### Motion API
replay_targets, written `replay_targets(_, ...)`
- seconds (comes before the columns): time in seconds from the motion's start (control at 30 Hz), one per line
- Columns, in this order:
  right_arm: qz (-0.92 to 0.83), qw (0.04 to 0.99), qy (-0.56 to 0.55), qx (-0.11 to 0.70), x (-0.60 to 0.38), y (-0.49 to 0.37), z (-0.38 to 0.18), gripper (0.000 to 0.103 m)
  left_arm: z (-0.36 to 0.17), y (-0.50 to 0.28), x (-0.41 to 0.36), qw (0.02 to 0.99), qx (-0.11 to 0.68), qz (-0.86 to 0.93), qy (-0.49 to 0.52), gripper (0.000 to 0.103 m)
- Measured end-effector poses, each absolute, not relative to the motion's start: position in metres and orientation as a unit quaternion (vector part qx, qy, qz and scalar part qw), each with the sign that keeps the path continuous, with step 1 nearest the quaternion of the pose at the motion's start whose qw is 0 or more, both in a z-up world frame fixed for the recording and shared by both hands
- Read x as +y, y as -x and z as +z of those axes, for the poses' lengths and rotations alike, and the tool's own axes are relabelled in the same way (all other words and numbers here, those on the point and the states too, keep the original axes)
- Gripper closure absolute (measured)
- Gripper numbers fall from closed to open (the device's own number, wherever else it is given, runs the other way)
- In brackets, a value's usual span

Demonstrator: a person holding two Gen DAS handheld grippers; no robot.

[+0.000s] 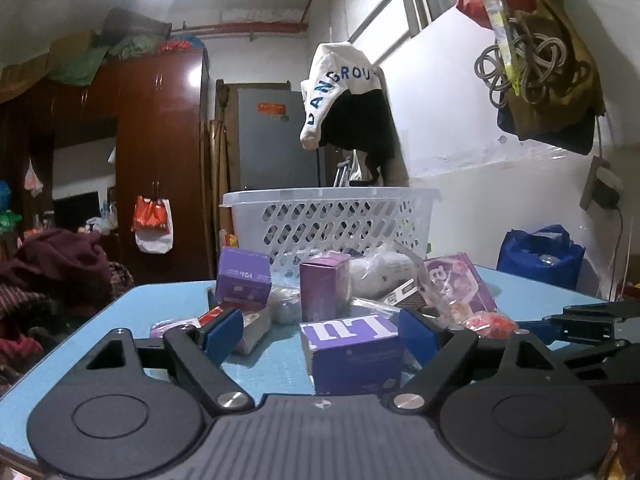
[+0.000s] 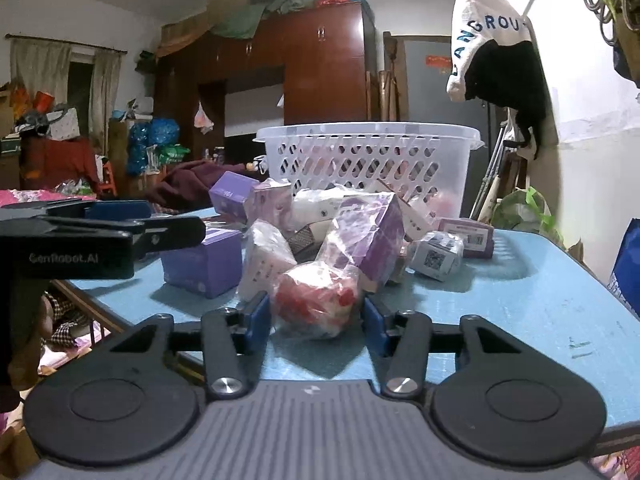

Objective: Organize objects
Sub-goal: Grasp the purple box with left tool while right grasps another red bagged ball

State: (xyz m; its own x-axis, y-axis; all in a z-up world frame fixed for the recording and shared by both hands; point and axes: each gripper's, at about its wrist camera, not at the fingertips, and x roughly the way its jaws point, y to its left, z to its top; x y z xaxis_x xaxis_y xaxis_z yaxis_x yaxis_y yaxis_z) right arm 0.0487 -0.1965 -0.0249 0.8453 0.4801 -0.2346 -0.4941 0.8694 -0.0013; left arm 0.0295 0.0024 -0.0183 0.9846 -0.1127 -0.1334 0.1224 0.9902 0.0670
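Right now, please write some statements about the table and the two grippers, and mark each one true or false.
1. The white basket stands behind the pile of boxes. True.
2. The right gripper has a bagged red item between its fingers. True.
3. The left gripper is shut tight on nothing. False: it is open around a purple box.
4. The table is red. False: it is light blue.

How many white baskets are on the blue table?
1. The white basket stands at the far end of the blue table, behind the pile of purple boxes. Nothing suggests another hidden one.
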Motion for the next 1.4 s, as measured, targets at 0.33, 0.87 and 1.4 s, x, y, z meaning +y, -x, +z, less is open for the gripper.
replay_targets(0.33,0.238,0.966,0.028,0.096,-0.207,-0.042,-0.03,0.051,-0.037,-0.048,-0.002,0.994,0.089,-0.056,-0.033,0.021)
replay_targets(0.87,0.207,0.975,-0.01,0.08,-0.253,-0.038,-0.008,0.05,-0.027,-0.032,0.016,0.998,0.033,-0.046,-0.009,0.047)
replay_targets(1.4,0.223,0.972,-0.005,0.078,-0.252,-0.034,-0.001,0.051,-0.021,-0.033,0.022,0.998,0.038,-0.059,0.009,0.047)
